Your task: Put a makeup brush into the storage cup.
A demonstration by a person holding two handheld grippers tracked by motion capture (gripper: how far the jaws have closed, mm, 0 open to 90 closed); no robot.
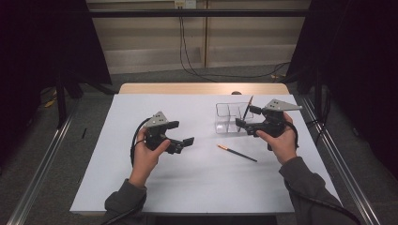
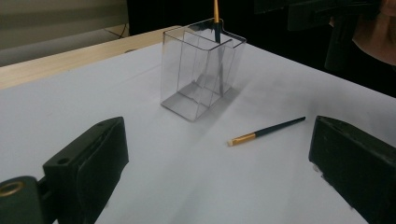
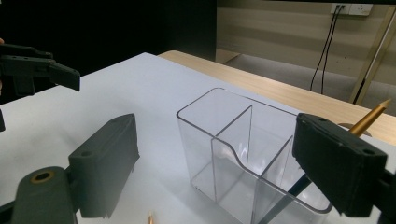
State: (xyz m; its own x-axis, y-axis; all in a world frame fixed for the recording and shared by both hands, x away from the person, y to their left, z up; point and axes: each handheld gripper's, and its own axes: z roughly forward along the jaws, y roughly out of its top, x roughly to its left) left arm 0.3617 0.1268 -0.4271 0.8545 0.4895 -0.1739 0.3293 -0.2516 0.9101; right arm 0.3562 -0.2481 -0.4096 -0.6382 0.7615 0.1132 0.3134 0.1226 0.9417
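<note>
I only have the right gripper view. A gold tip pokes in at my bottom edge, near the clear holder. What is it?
Observer: A brush lying flat on the white table, apart from the clear holder.
Operator: Which way does it lie?
Observer: Gold end toward the left claw, dark handle toward the right hand.
Operator: Is the left claw free?
Observer: Yes, it is open, with nothing between its jaws.

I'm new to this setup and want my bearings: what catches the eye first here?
A clear divided holder stands on the white table, right of the middle, with one brush leaning in it. A second brush lies flat just in front of it. The right gripper hovers open at the holder, the left gripper open farther left.
</note>
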